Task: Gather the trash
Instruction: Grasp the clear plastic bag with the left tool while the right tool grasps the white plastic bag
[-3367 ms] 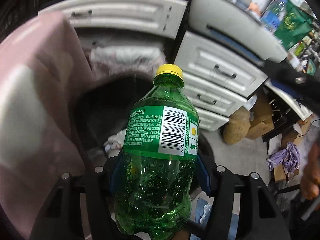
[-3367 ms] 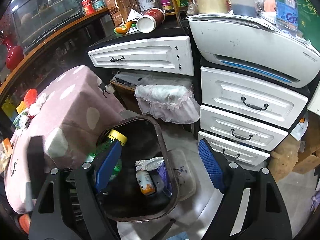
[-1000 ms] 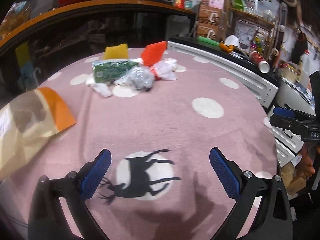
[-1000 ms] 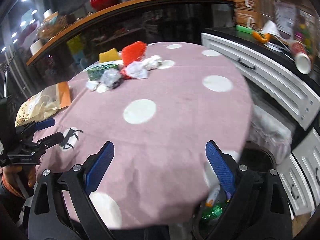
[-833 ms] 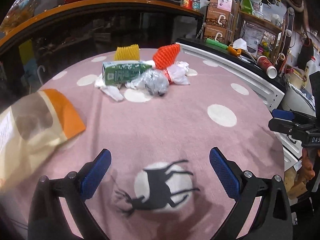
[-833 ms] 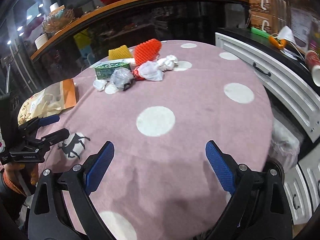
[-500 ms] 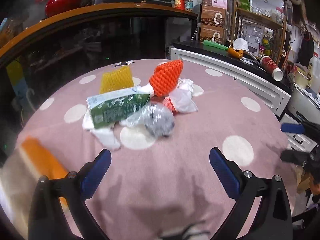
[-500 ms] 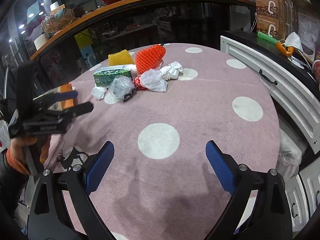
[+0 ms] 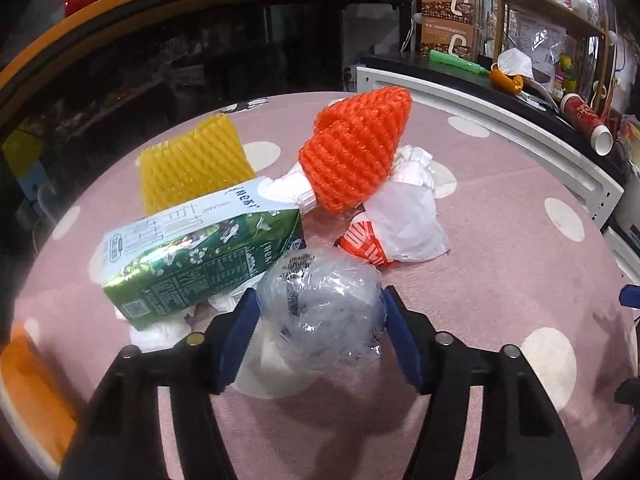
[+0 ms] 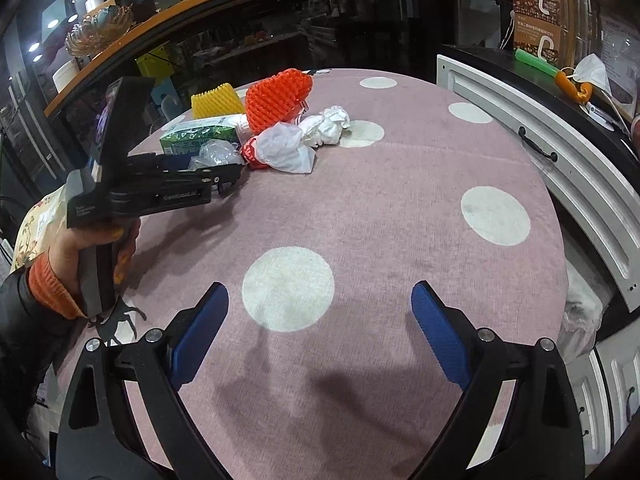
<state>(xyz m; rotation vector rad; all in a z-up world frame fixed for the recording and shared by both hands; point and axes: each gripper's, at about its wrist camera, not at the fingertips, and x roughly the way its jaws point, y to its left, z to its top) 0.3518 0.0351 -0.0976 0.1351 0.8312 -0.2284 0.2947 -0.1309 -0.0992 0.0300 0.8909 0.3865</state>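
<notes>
A small heap of trash lies on the pink dotted tablecloth [image 10: 400,220]. A crumpled clear plastic ball [image 9: 320,304] sits between the blue pads of my left gripper [image 9: 320,296], whose jaws are closing and touch both its sides. Beside it lie a green drink carton [image 9: 200,256], an orange foam net [image 9: 352,152], a yellow foam net [image 9: 192,160], a white wrapper with red print [image 9: 404,220] and a white tissue wad [image 9: 416,164]. My right gripper [image 10: 320,300] hangs open over bare cloth, well short of the heap [image 10: 276,128]. The right wrist view shows the left gripper [image 10: 230,176] at the heap.
A snack bag [image 9: 28,376] lies at the table's left edge. A white drawer cabinet [image 10: 540,132] runs along the right, with a red paper cup [image 9: 584,120] on its top. A hand in an orange cuff [image 10: 92,248] holds the left gripper. A dark counter stands behind.
The left gripper moved forward across the table to the trash heap and narrowed its jaws around the clear plastic ball. The right gripper drifted forward a little and stayed open.
</notes>
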